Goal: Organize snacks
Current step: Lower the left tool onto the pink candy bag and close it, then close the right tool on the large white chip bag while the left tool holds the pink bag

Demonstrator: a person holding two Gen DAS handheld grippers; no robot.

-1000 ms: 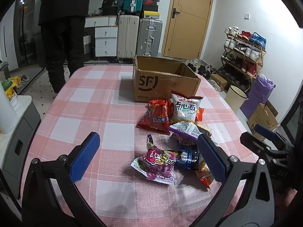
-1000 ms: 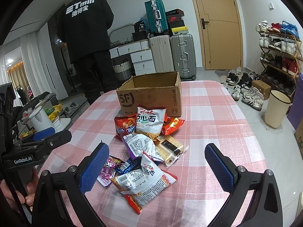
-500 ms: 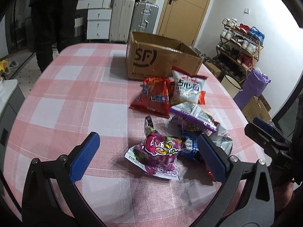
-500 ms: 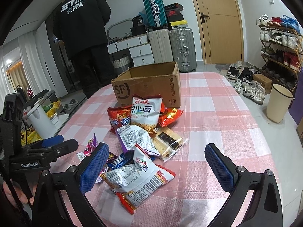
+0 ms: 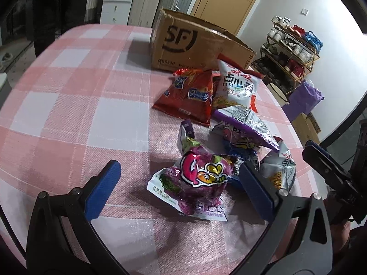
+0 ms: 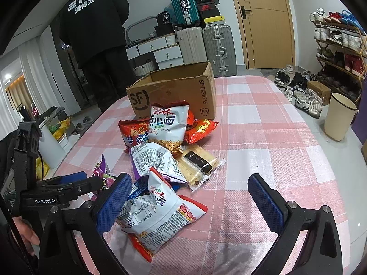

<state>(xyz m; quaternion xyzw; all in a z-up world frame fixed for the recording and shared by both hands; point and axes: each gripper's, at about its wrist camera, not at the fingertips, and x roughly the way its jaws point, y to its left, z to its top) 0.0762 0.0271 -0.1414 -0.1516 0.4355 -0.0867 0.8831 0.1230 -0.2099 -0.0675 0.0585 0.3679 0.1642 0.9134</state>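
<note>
Both my grippers hang spread wide, gripping nothing: my left gripper [image 5: 179,183] frames the purple candy bag [image 5: 197,181], my right gripper [image 6: 190,197] sits over the white noodle bag [image 6: 158,213]. Snacks lie heaped on the checked table [image 5: 80,96], just in front of the cardboard box [image 6: 179,91], none visibly inside yet. My worry: the purple bag is puffy and slick, so a pinch could squirt it sideways, and my left gripper's right finger [image 5: 254,190] sits against the blue packet [image 5: 245,160], so I may grab two
</note>
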